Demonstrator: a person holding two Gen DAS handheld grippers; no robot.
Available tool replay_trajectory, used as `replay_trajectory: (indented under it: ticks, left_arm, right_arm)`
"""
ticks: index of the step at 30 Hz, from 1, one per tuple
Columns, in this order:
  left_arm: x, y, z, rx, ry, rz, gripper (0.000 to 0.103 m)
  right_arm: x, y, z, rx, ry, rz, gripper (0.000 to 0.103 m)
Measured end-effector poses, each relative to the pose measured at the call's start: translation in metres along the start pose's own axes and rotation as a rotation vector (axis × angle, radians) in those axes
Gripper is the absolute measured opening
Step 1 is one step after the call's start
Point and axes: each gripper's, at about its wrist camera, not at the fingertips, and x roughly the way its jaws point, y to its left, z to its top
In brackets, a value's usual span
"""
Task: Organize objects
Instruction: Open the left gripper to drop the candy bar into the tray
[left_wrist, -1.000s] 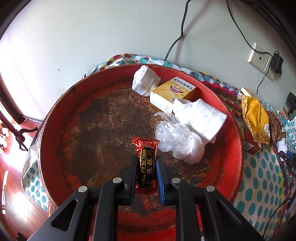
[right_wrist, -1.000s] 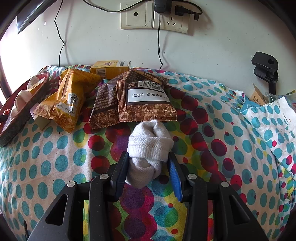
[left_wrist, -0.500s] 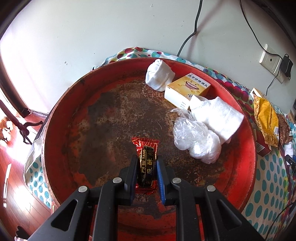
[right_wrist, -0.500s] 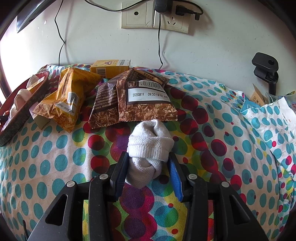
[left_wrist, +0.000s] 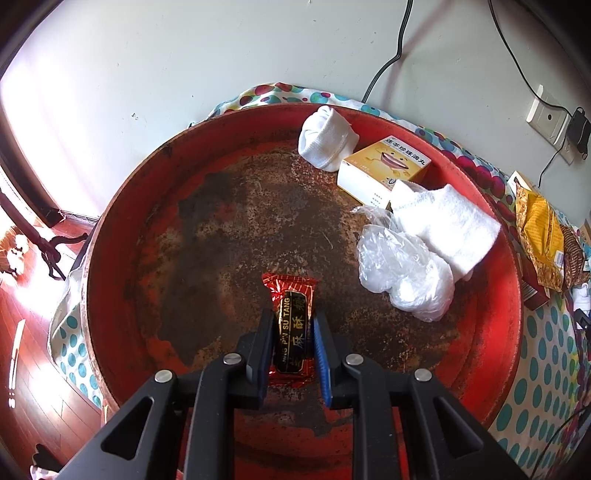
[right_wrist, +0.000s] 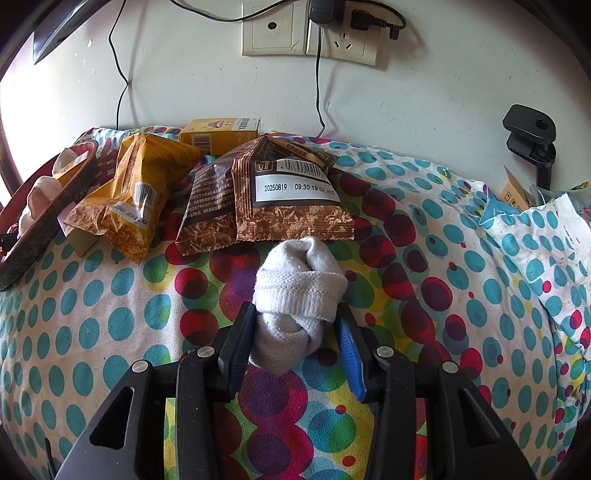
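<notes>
My left gripper (left_wrist: 291, 325) is shut on a red and black candy packet (left_wrist: 291, 325) and holds it over the rusty red round tray (left_wrist: 122, 229). In the tray lie a rolled white sock (left_wrist: 327, 138), a yellow box (left_wrist: 384, 170), a folded white towel (left_wrist: 443, 221) and a crumpled clear plastic bag (left_wrist: 402, 277). My right gripper (right_wrist: 297, 321) is shut on a rolled white sock (right_wrist: 297, 291) just above the dotted cloth (right_wrist: 110, 325). The tray's edge (right_wrist: 44, 221) shows at the far left of the right wrist view.
A yellow snack bag (right_wrist: 136, 195), two brown snack bags (right_wrist: 269, 199) and a yellow box (right_wrist: 221, 134) lie on the cloth near the wall. Wall sockets (right_wrist: 310, 35) with cables hang above. A black clamp (right_wrist: 532, 136) stands at the right. The floor (left_wrist: 33, 332) drops off left of the tray.
My left gripper has shifted left over the tray with the candy packet; the tray's contents slid right in view. My right gripper and its sock have barely moved.
</notes>
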Motion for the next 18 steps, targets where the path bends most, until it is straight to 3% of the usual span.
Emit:
replay_trajectory:
  ticks: [18]
  left_arm:
    - [-0.0081, -0.0011, 0.0024, -0.013, -0.032, -0.005, 0.032]
  right_arm:
    - [-0.0013, -0.0003, -0.0010, -0.001, -0.007, 0.003, 0.039]
